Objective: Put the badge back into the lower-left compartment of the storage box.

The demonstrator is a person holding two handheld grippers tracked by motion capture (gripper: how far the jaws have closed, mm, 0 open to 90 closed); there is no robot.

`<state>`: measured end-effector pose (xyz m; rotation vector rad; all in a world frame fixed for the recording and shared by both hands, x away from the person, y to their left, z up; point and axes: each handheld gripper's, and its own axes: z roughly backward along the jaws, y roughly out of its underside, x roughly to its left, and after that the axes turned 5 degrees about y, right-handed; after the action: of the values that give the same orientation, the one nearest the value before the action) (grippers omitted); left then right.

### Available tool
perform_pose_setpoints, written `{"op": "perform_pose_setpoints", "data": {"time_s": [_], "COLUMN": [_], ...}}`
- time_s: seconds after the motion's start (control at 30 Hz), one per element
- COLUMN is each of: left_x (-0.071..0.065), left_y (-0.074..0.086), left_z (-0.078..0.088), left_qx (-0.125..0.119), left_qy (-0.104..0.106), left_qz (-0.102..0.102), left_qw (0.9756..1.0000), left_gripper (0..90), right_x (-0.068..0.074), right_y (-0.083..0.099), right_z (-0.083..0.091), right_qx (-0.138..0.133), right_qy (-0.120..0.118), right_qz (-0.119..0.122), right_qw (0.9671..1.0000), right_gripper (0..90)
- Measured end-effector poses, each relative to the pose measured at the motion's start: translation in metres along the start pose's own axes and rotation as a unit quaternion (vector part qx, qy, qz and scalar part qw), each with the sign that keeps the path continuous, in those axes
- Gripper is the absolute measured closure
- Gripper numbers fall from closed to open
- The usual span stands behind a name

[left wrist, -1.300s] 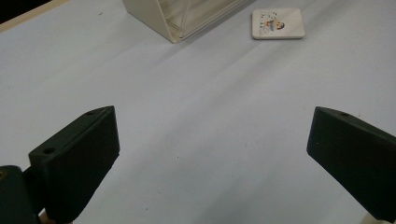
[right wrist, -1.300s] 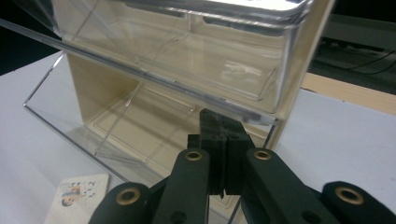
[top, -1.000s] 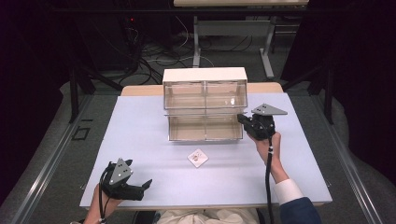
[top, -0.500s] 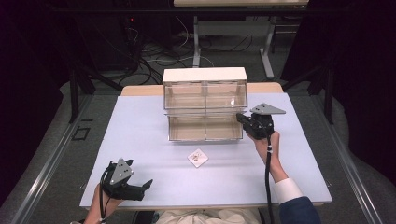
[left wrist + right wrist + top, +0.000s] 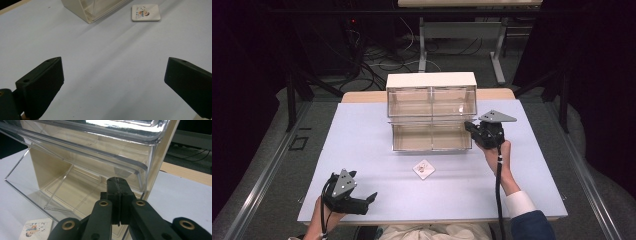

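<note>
Pale lavender table point(image 5: 362, 150), matte and bare apart from a few things, set on a wooden top whose edge peeks out behind. Drawer cabinet point(image 5: 431, 107) standing toward the far middle of that table, cream shell with clear plastic drawers, lower drawer point(image 5: 432, 136) pulled out toward the person. Right gripper point(image 5: 473, 128) at the right front corner of the open drawer, jaws pressed together, tips right against the clear rim; from the right gripper view, whether anything is pinched between them cannot be told. Small white tile point(image 5: 424, 169) with a colourful print lying flat just in front of the drawer, apart from both tools. Left gripper point(image 5: 371, 197) resting low near the front left edge of the table, well away from the cabinet, jaws spread wide with nothing between them but bare surface. Beyond the cabinet, a dim room: dark curtains at both sides, grey floor, tangled cables point(image 5: 377, 60) and the white legs of another desk point(image 5: 462, 35) behind.
</note>
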<state>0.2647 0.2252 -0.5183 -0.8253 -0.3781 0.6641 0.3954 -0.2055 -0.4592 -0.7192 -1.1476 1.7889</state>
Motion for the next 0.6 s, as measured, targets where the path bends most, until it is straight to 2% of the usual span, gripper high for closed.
{"op": "perform_pose_setpoints", "data": {"time_s": [0.17,0.2,0.23,0.3,0.33,0.37,0.4,0.43,0.53,0.57,0.6], "left_x": [-0.004,-0.005,-0.006,-0.007,-0.008,-0.007,-0.009,-0.009,-0.013,-0.013,-0.014], "left_y": [-0.006,-0.008,-0.009,-0.011,-0.013,-0.014,-0.016,-0.017,-0.021,-0.024,-0.025], "left_z": [-0.006,-0.008,-0.01,-0.014,-0.016,-0.018,-0.02,-0.022,-0.031,-0.035,-0.037], "left_qx": [0.008,0.01,0.013,0.015,0.016,0.016,0.018,0.024,0.026,0.028,0.03], "left_qy": [0.003,0.0,0.005,0.004,0.01,0.01,0.015,0.014,0.029,0.029,0.03], "left_qz": [-0.007,-0.014,-0.008,-0.011,-0.002,-0.008,-0.001,-0.007,-0.001,-0.009,-0.009], "left_qw": [0.9999,0.9999,0.9999,0.9998,0.9998,0.9998,0.9997,0.9996,0.9993,0.9992,0.999], "left_gripper": [1.8,1.2,1.1,0.8,0.3,0.2,0.2,0.2,0.1,0.1,0.0], "right_x": [0.001,0.001,0.001,0.001,0.001,0.002,0.002,0.002,0.003,0.004,0.004], "right_y": [0.0,0.0,0.0,0.0,0.0,0.0,0.0,0.0,0.001,0.001,0.001], "right_z": [0.0,0.0,-0.001,-0.001,-0.001,-0.001,-0.001,-0.001,-0.002,-0.002,-0.002], "right_qx": [0.0,0.0,0.0,0.001,0.0,-0.001,-0.001,-0.001,-0.006,-0.005,-0.006], "right_qy": [0.0,-0.001,-0.001,0.0,0.0,0.001,0.001,0.0,0.003,0.002,0.002], "right_qz": [-0.001,-0.002,-0.002,0.0,0.0,-0.003,-0.003,-0.002,-0.006,-0.005,-0.008], "right_qw": [1.0,1.0,1.0,1.0,1.0,1.0,1.0,1.0,1.0,1.0,1.0], "right_gripper": [90.0,90.0,90.0,90.0,90.0,90.0,90.0,90.0,90.0,90.0,90.0]}}
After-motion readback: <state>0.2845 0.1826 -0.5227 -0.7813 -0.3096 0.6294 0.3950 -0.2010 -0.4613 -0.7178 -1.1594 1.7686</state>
